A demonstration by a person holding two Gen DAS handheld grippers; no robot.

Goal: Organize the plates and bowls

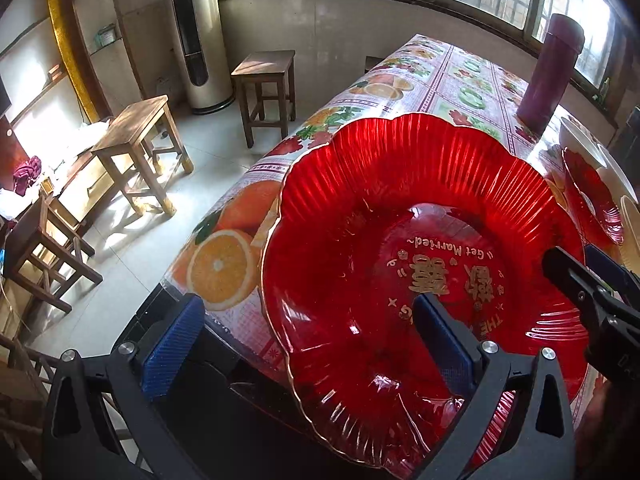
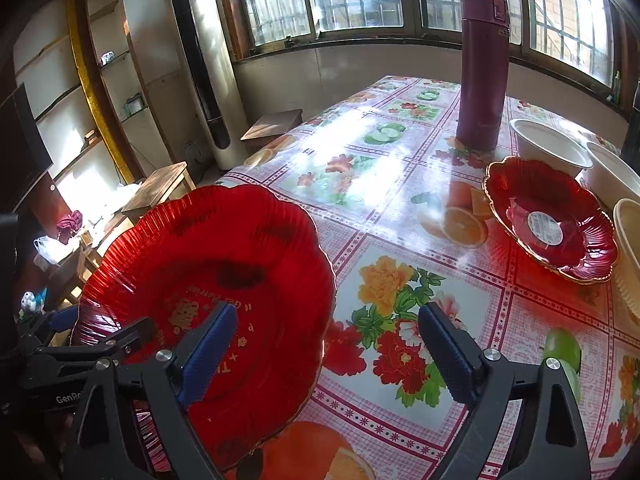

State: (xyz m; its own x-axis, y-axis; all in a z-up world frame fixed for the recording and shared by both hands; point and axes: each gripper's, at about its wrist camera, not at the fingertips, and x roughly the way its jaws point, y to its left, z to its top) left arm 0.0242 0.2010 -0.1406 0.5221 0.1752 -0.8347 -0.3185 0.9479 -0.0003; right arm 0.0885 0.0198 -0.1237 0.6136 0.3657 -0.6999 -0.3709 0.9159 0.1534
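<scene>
While both grippers stand over the near left corner of the table, the scene reads as follows;

Large red plate: scalloped, gold-rimmed, with gold lettering in its well; it lies at the near left corner of the table, its left rim reaching past the table edge over the floor.

Left gripper: jaws wide apart; its right finger is over the plate's well, its left finger is off the table's side; the plate's near left rim lies between them, with no pad seen pressing on it.

Right gripper: jaws wide apart; its left finger is over the right part of the large plate, its right finger is over the flowered cloth; the plate's right rim lies between them, not pinched; whether a pad touches the plate I cannot tell.

Small red plate: same scalloped kind, a white label in its well; it sits on the right side of the table, well apart from the large plate.

White bowls: two just beyond the small plate at the right edge; a cream ribbed dish just to its right, near edge cut off.

Purple flask: upright, far side of the table, just left of the far bowl.

Wooden stools: on the tiled floor, left of the table.
</scene>
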